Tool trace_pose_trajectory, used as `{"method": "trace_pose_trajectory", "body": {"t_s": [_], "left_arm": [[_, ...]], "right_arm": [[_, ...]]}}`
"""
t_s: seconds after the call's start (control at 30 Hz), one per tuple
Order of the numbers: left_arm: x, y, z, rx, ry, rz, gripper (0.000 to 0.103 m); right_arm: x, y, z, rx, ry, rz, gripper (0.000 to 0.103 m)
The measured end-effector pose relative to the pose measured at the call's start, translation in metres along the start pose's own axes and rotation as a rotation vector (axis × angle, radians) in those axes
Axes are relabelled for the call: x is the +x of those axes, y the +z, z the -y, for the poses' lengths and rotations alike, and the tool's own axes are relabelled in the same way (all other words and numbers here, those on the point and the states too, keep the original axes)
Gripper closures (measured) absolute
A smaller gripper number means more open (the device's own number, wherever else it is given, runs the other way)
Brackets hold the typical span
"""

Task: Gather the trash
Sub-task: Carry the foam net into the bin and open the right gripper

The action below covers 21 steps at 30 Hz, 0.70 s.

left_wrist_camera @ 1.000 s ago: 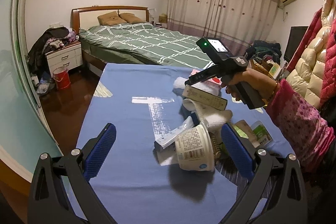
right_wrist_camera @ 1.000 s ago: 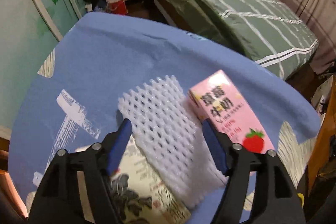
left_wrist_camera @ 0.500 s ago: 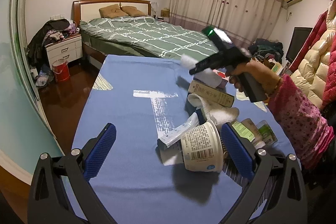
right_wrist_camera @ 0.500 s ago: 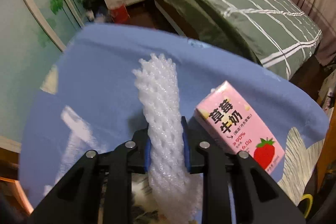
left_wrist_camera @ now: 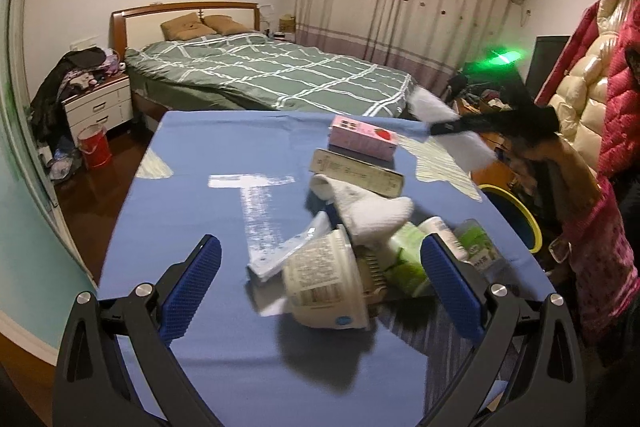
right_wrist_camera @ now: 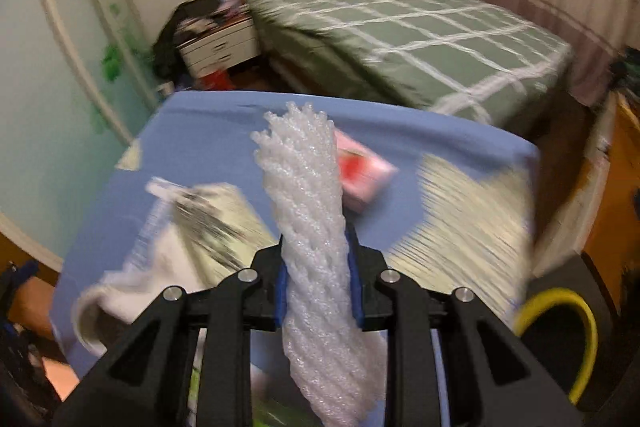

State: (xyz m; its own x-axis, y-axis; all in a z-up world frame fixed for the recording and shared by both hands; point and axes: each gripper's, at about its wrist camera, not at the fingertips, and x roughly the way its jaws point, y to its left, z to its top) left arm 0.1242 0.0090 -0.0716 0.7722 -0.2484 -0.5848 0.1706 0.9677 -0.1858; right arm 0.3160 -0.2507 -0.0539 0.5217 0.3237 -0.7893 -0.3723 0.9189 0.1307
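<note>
The right gripper (right_wrist_camera: 316, 275) has its blue pads pressed in on both sides of a white foam net sleeve (right_wrist_camera: 308, 211), which is squeezed narrow at the pads and stands up out of them, its far end flaring and its near end hanging below the fingers. In the left wrist view this sleeve (left_wrist_camera: 448, 131) appears blurred at the far right edge of the blue table (left_wrist_camera: 192, 155), lifted clear of the surface and held by the person's hand (left_wrist_camera: 556, 163). A bin with a yellow rim (left_wrist_camera: 516, 211) stands just beside the table's right side, below that hand. The left gripper (left_wrist_camera: 320, 287) hangs over the near part of the table with its fingers spread wide and nothing held between them. Ahead of it lies a heap of trash: a white paper cup (left_wrist_camera: 324, 283) on its side nearest the fingers, a white sock-like cloth (left_wrist_camera: 368, 207) draped over the heap, and green-labelled packaging (left_wrist_camera: 472, 243) to the right. Farther off lie a long flat carton (left_wrist_camera: 356, 171) and, beyond it, a pink strawberry milk box (left_wrist_camera: 362, 137). A bed with a green checked cover (left_wrist_camera: 280, 75) stands beyond the table's far edge.
</note>
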Motion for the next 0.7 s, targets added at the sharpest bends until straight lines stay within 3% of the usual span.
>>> {"method": "trace_pose_trajectory", "body": {"t_s": [0.17,0.37,0.57,0.7], "left_arm": [[0.008,0.002,0.018,0.004,-0.043,-0.017,0.005],[0.017,0.003,0.045,0.046,-0.056,-0.044,0.005],[0.019,0.007,0.063,0.083,-0.046,-0.059,0.005],[0.02,0.01,0.069,0.099,-0.042,-0.063,0.005]], "right_arm": [[-0.024,-0.053,0.095,0.174,-0.131,-0.005,0.079],[-0.014,-0.105,0.177,0.325,-0.234,-0.052,0.078],[0.008,-0.133,0.225,0.421,-0.252,-0.089,0.073],[0.012,-0.142,0.239,0.454,-0.255,-0.094,0.056]]}}
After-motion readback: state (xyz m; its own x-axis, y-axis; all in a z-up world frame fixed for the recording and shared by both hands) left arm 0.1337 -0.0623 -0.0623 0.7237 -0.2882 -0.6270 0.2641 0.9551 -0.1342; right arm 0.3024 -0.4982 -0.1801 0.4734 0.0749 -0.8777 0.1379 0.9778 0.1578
